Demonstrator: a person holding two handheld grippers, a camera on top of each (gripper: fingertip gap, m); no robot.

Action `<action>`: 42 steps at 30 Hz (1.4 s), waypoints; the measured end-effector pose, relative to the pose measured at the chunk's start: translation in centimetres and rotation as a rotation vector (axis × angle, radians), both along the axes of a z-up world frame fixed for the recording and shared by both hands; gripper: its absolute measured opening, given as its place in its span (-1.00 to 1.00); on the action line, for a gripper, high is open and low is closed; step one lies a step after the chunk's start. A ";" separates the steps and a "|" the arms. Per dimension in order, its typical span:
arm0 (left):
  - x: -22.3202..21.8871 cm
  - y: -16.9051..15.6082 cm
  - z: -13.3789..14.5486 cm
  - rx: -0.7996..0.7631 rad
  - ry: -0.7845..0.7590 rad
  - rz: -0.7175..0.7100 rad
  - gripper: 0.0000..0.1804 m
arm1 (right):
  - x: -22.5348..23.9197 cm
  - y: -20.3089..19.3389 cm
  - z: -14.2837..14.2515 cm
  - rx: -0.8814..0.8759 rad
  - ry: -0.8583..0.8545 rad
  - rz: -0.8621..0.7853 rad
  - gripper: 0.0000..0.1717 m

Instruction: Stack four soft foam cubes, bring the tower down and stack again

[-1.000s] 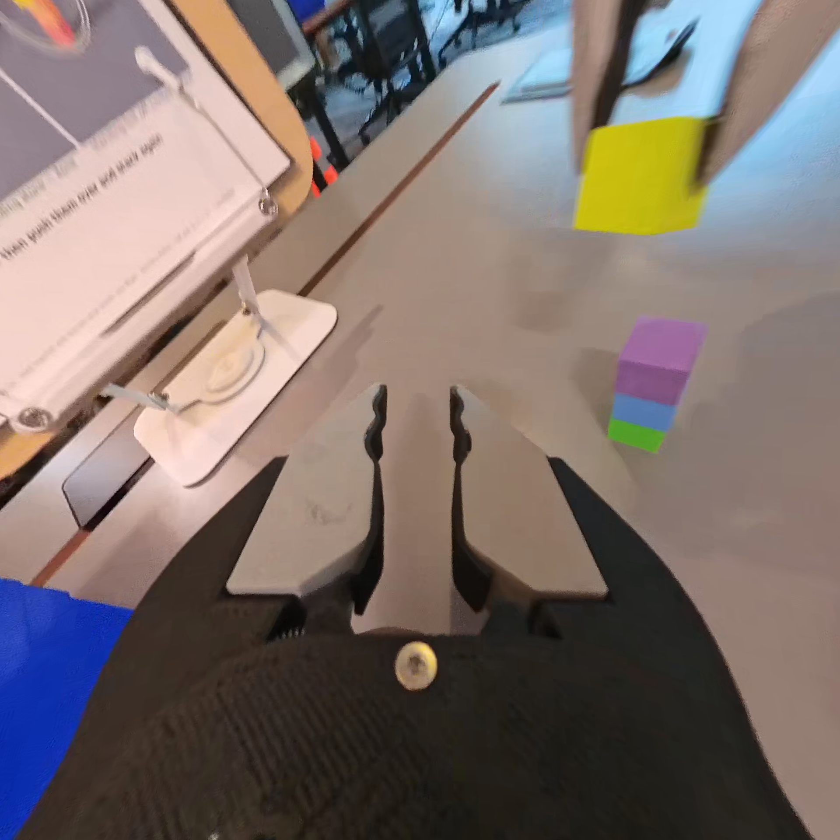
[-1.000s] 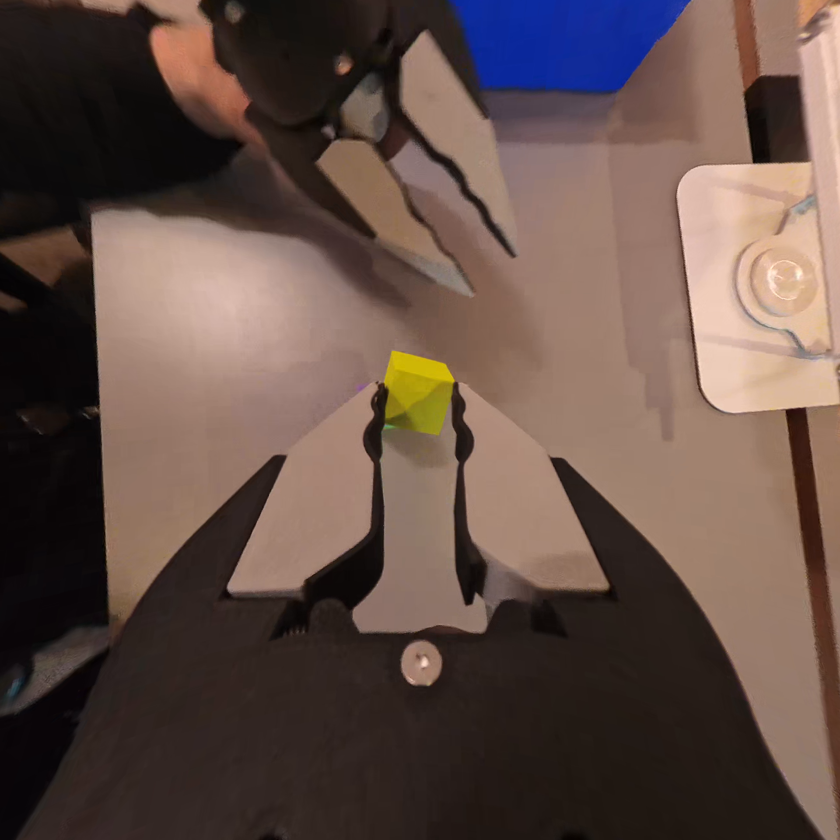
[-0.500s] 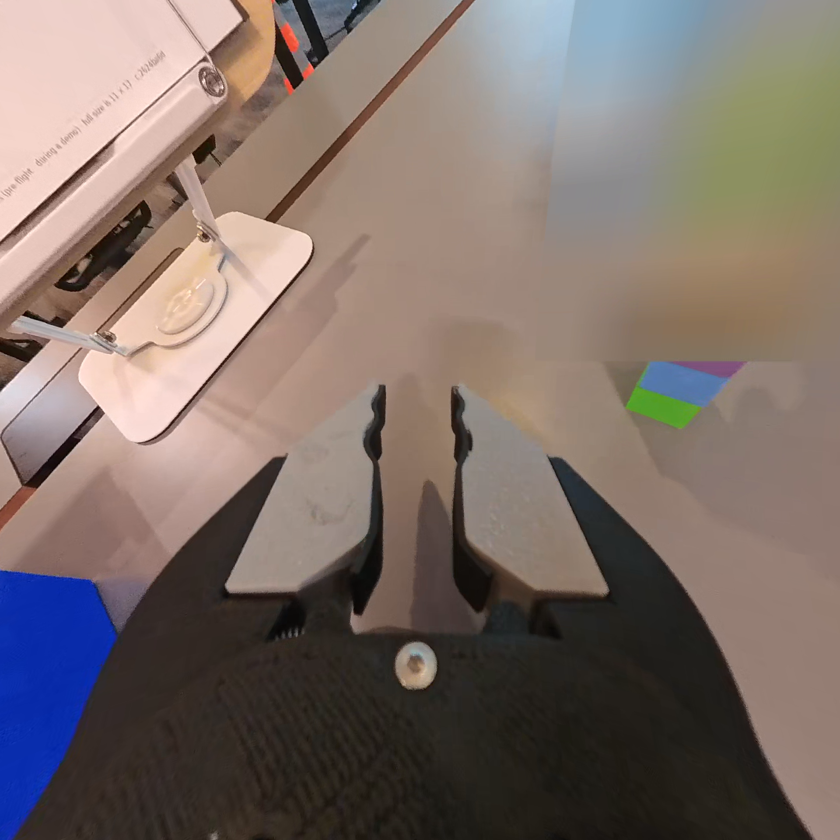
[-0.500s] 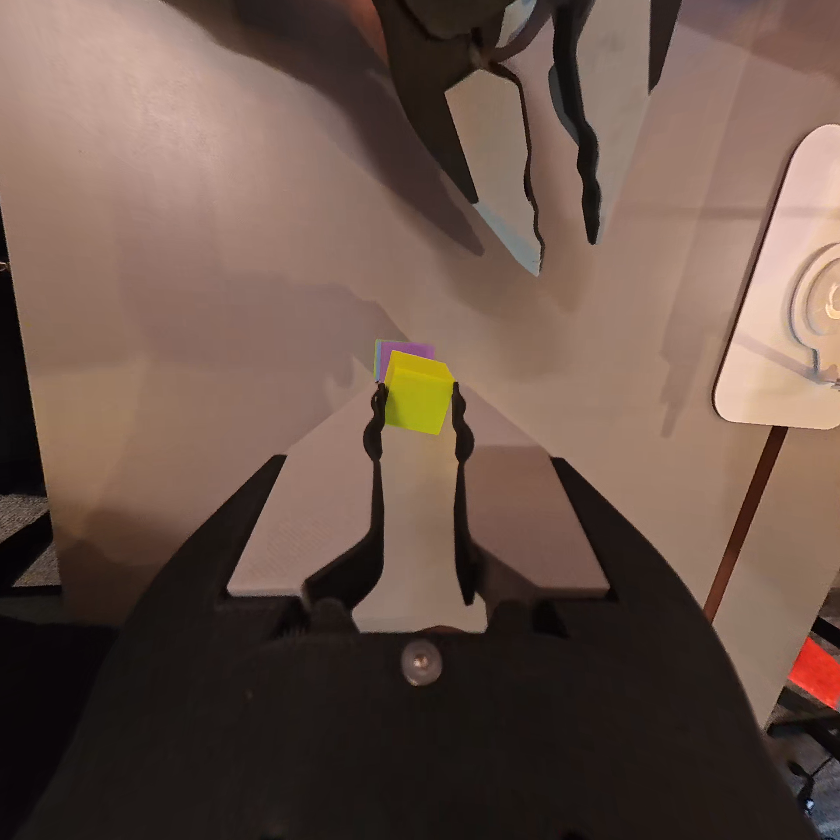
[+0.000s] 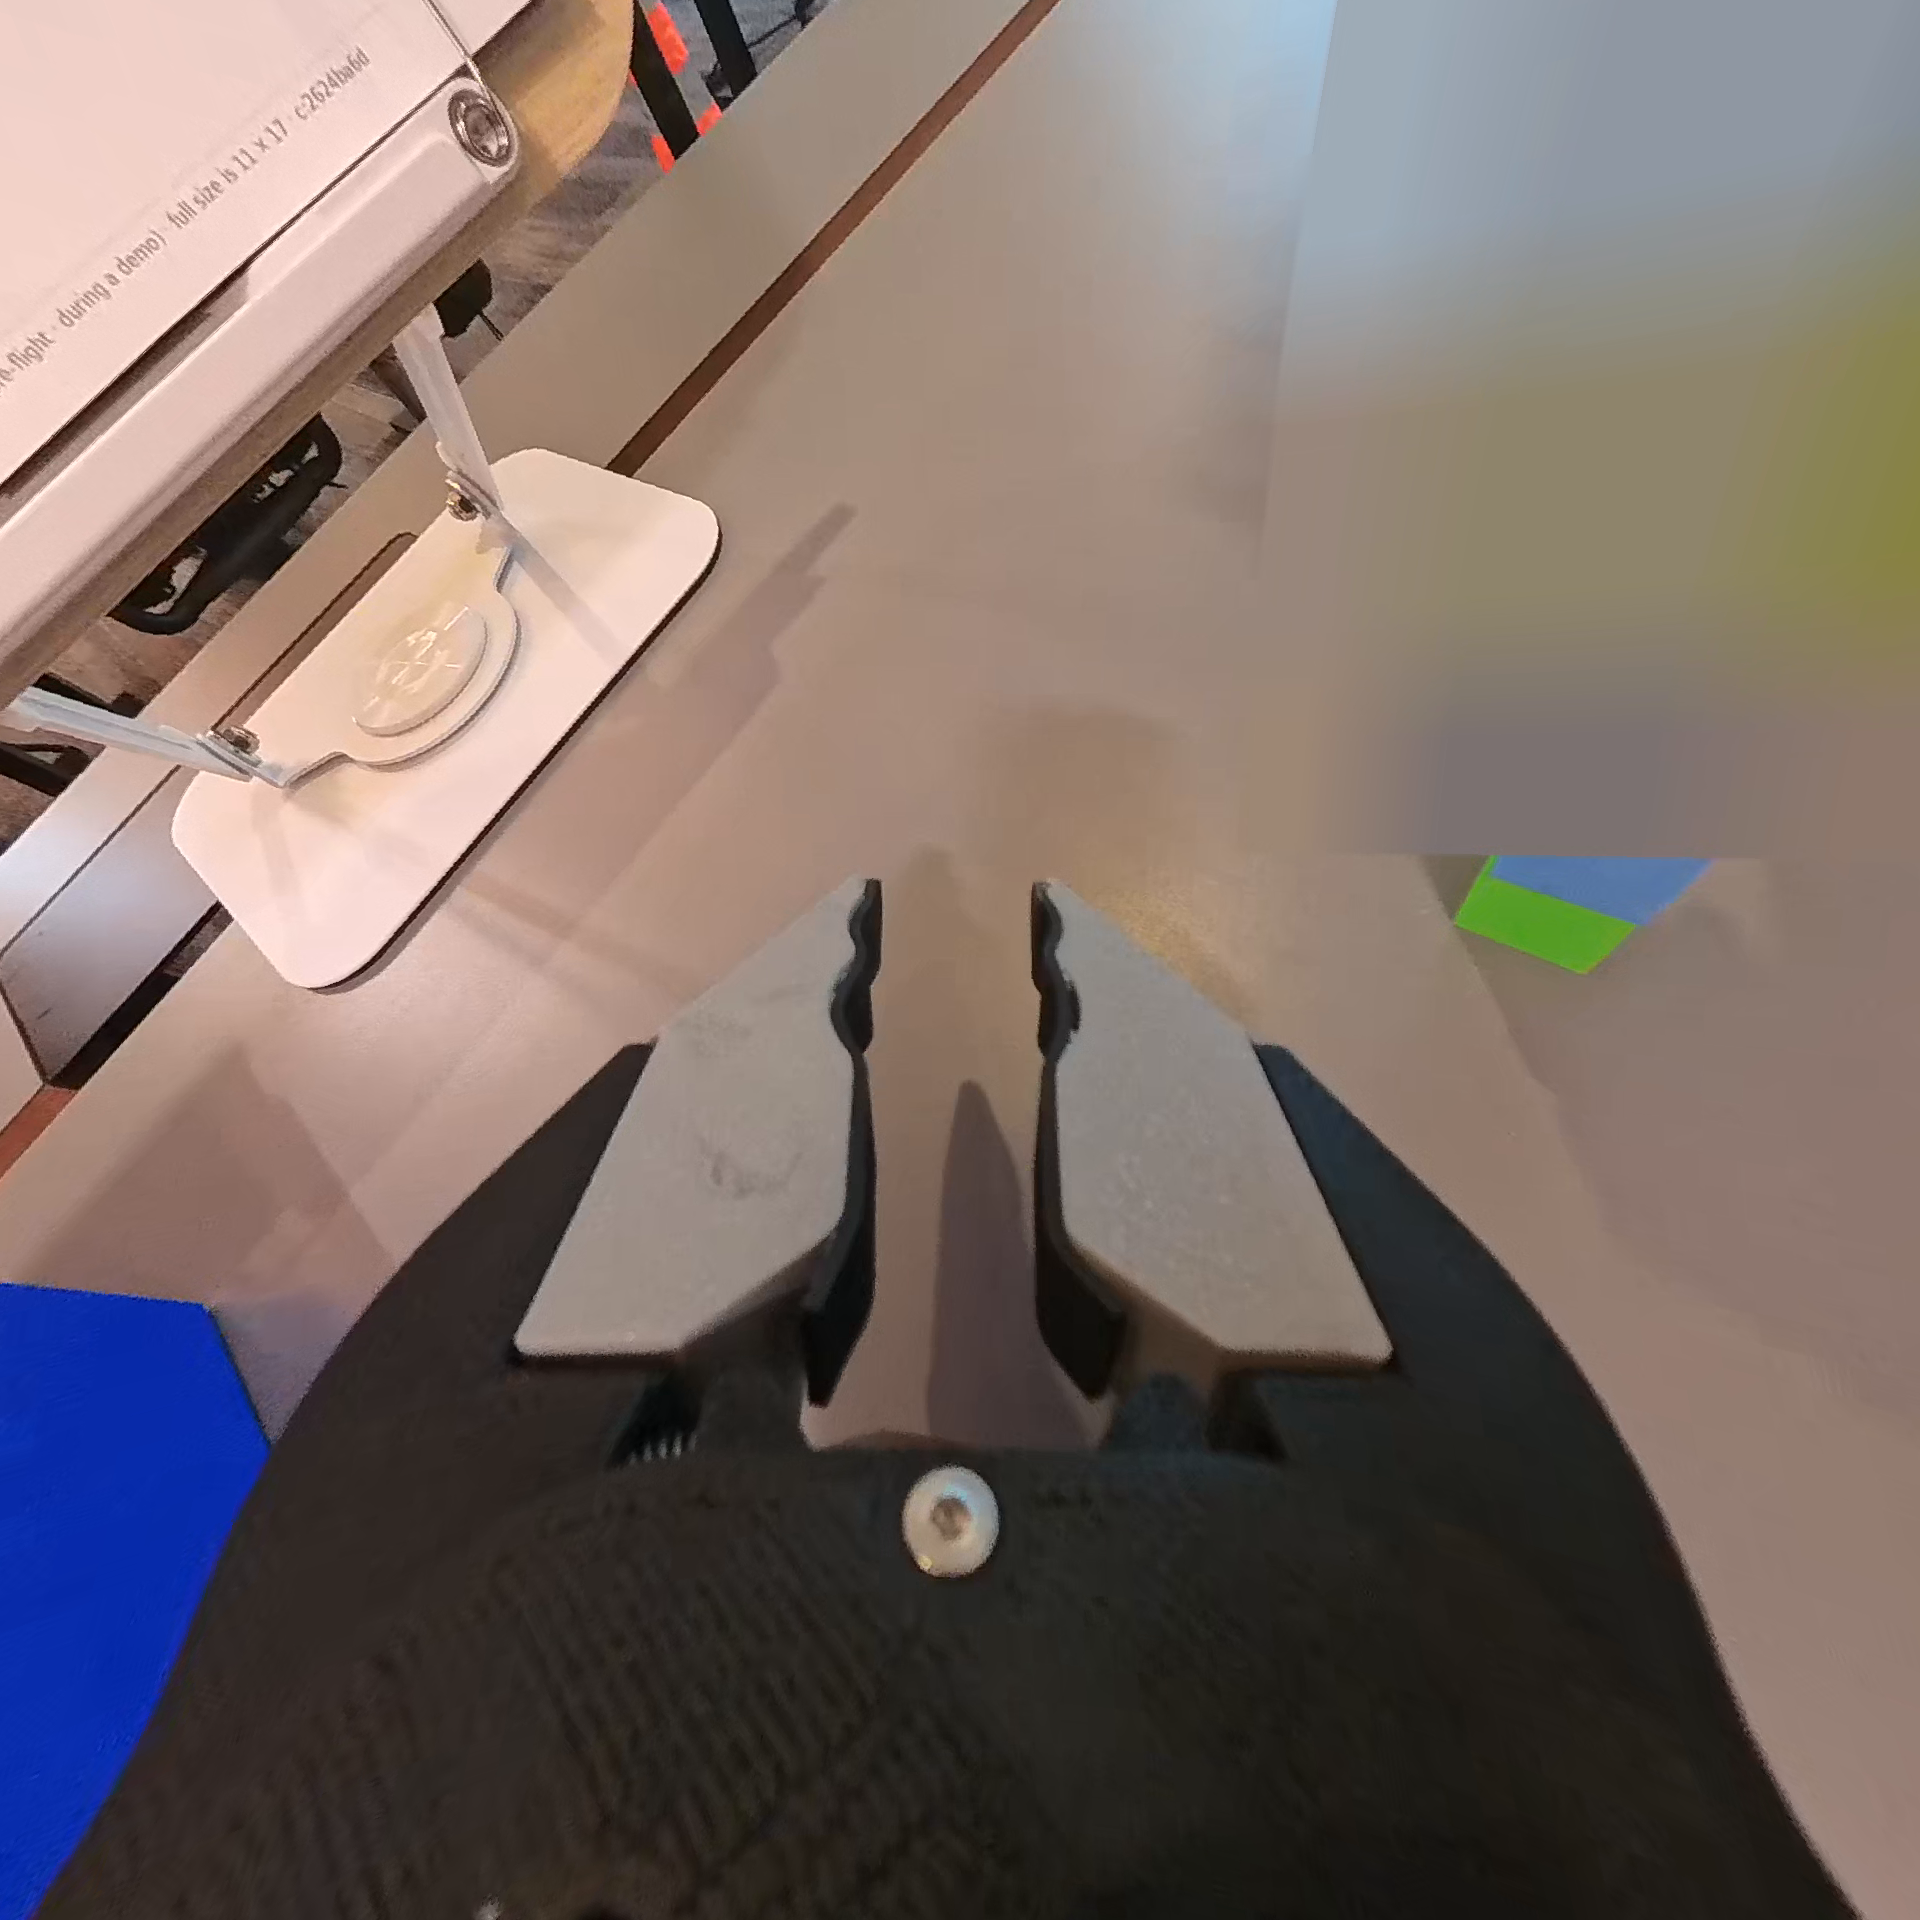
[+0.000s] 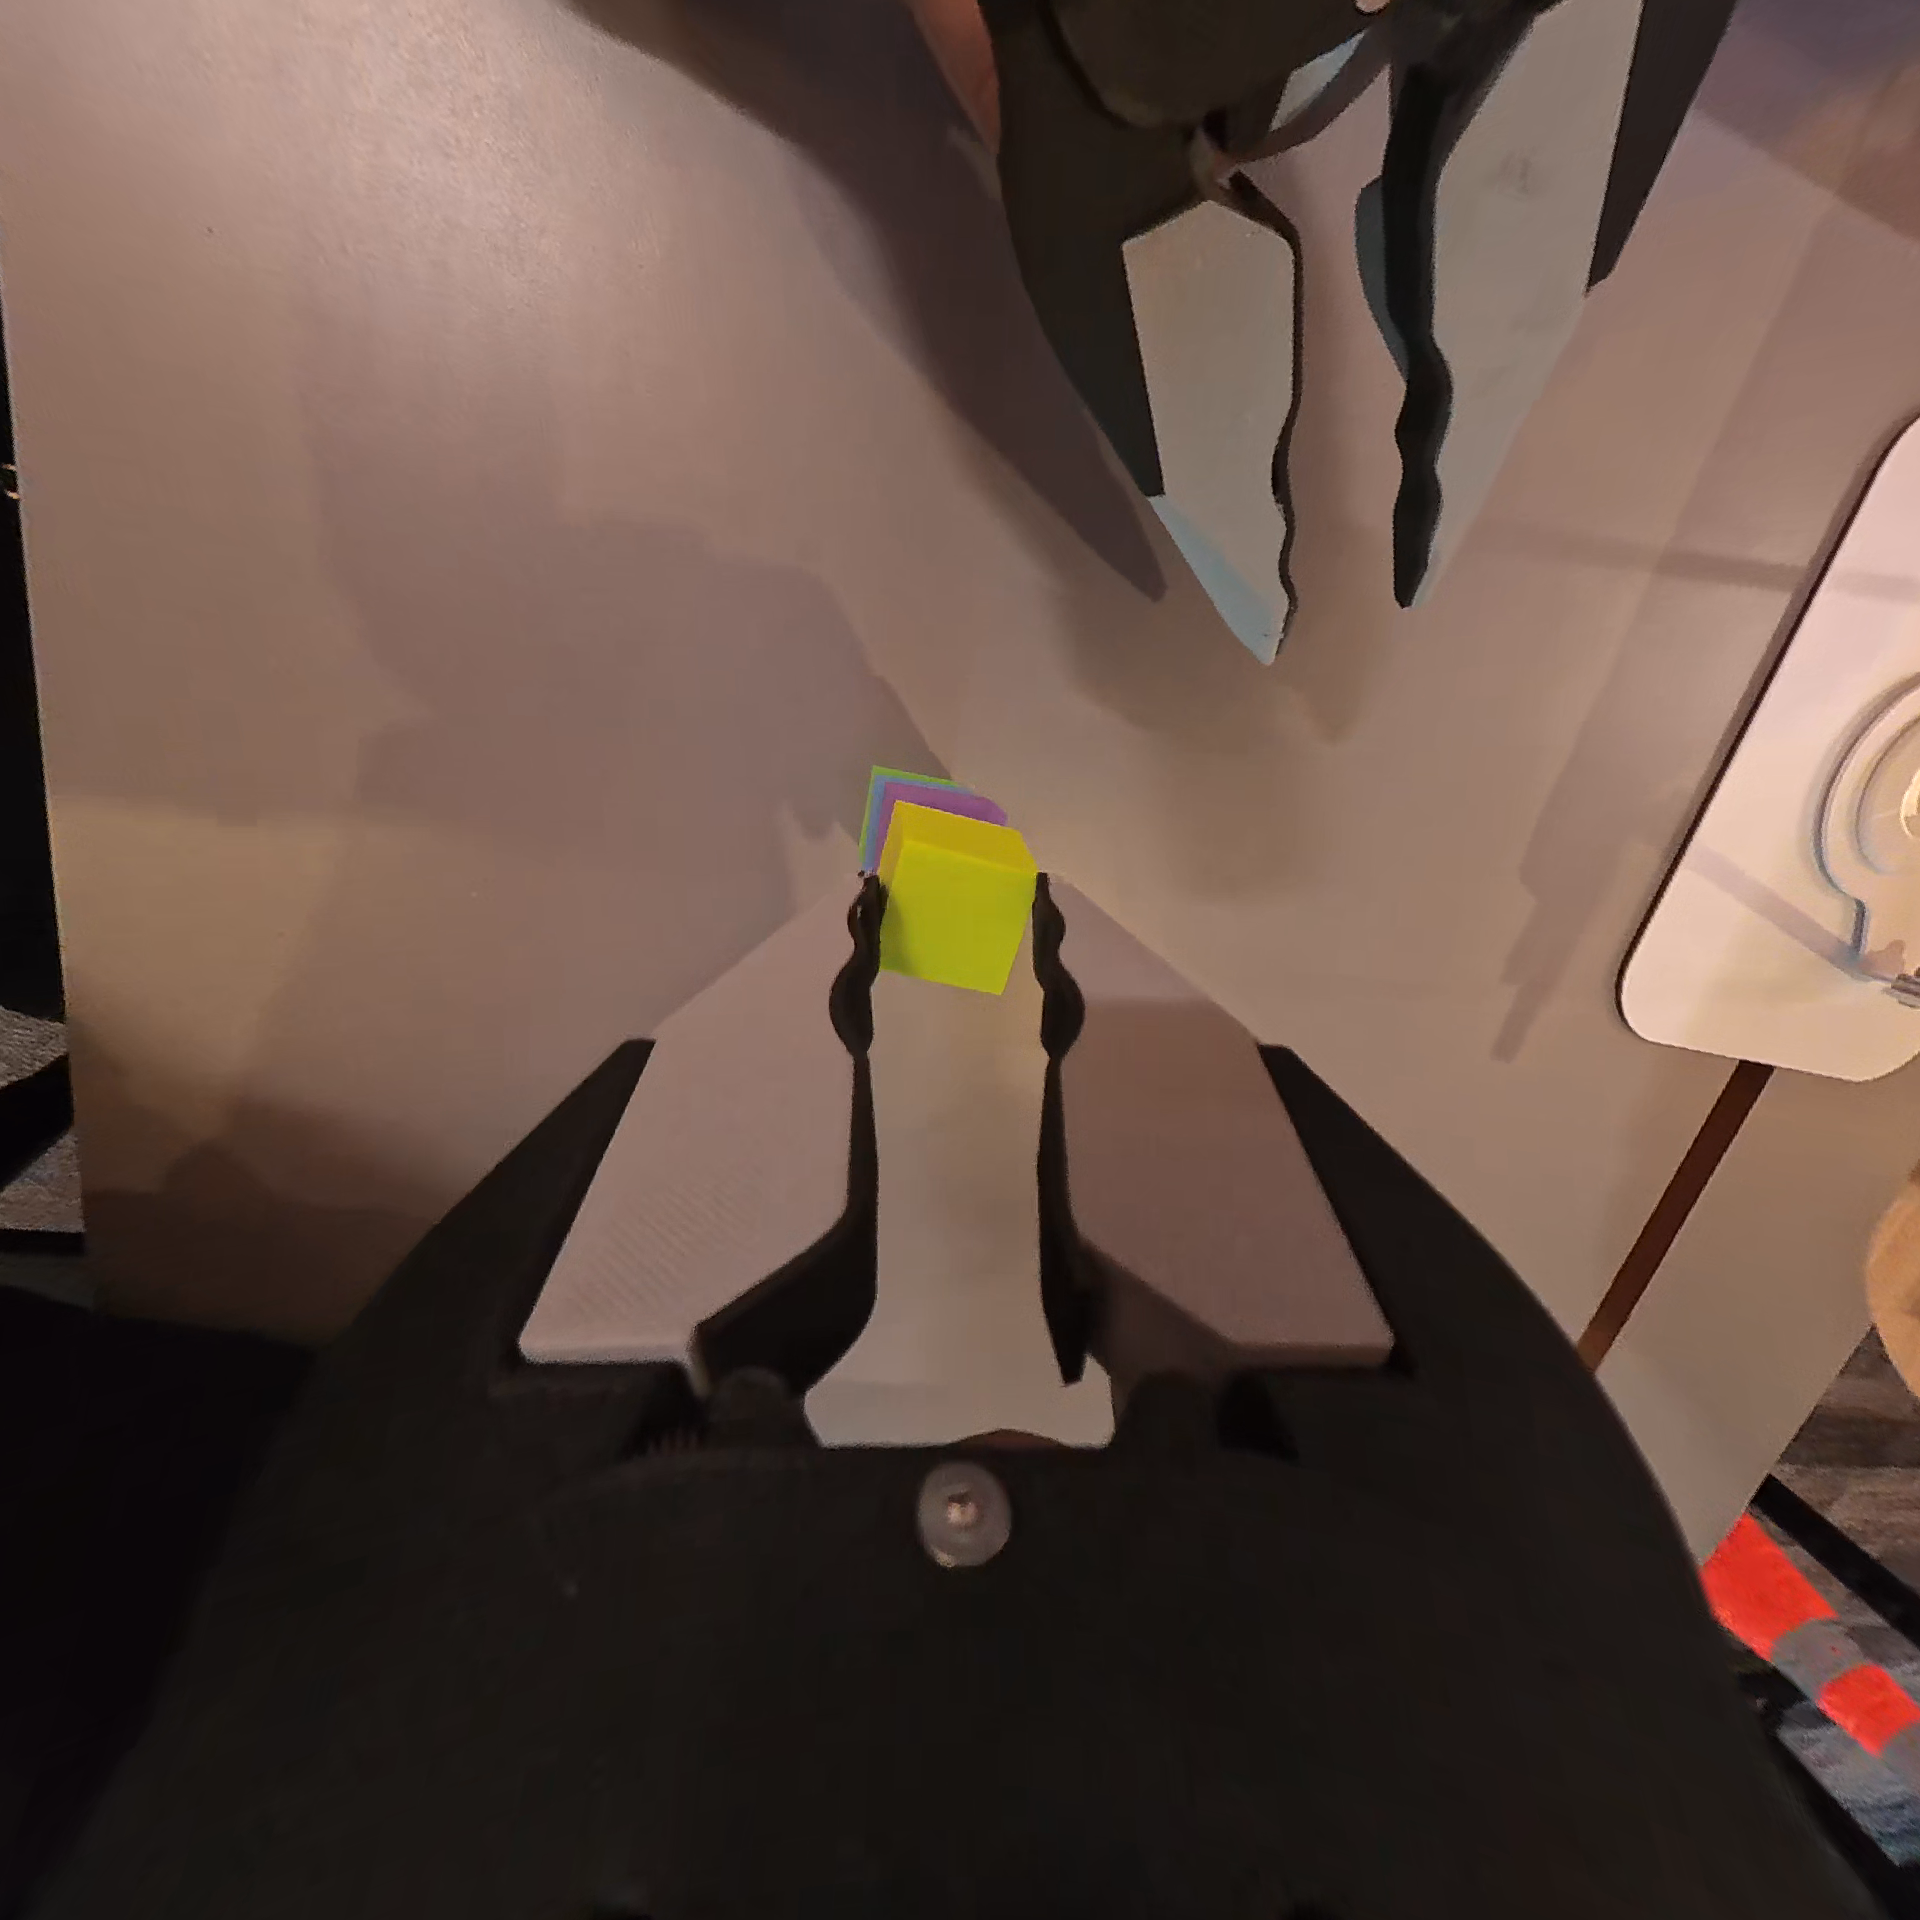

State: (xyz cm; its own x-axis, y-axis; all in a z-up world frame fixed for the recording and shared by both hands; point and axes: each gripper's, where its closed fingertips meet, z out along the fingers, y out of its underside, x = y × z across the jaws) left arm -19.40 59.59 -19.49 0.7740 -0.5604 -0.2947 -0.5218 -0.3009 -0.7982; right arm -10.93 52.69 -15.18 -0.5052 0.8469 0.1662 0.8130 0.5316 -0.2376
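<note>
Right gripper (image 6: 954,906) staying clamped on yellow cube (image 6: 951,909), now hovering directly over purple-blue-green stack (image 6: 914,805) on surface (image 6: 416,520), closer than second ago. Left gripper (image 5: 954,904) holding jaws apart, bare, lingering beyond stack, near white stand base (image 5: 447,717).
</note>
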 end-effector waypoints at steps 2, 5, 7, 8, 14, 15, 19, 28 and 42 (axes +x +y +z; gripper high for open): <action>0.0 0.0 0.0 -0.002 -0.003 0.000 -0.71 | -0.1 0.1 -0.1 0.007 -0.005 0.010 -0.69; -0.1 0.0 -0.1 -0.004 -0.002 0.001 -0.71 | -0.1 0.3 -0.2 0.004 -0.017 0.020 -0.69; 0.0 0.0 -0.1 -0.003 -0.004 0.000 -0.71 | -0.1 0.4 -0.4 0.005 -0.027 0.031 -0.69; 0.0 0.0 0.0 -0.002 -0.005 -0.001 -0.71 | 0.0 0.3 -0.5 0.004 -0.033 0.036 -0.69; 0.1 0.0 0.1 -0.001 -0.003 -0.004 -0.71 | -0.1 0.3 -0.6 -0.001 -0.040 0.050 -0.69; 0.1 -0.1 0.1 -0.002 -0.002 -0.005 -0.71 | -0.1 0.2 -0.6 -0.002 -0.044 0.051 -0.69; 0.1 -0.1 0.0 -0.002 -0.001 -0.007 -0.71 | 0.0 0.3 -0.7 0.008 -0.048 0.062 -0.69; 0.1 -0.1 -0.1 -0.006 0.000 -0.007 -0.71 | -0.1 0.5 -0.9 0.005 -0.057 0.068 -0.69; 0.1 -0.1 -0.2 -0.013 -0.006 -0.007 -0.71 | -0.5 0.4 -1.0 -0.012 -0.054 0.059 -0.65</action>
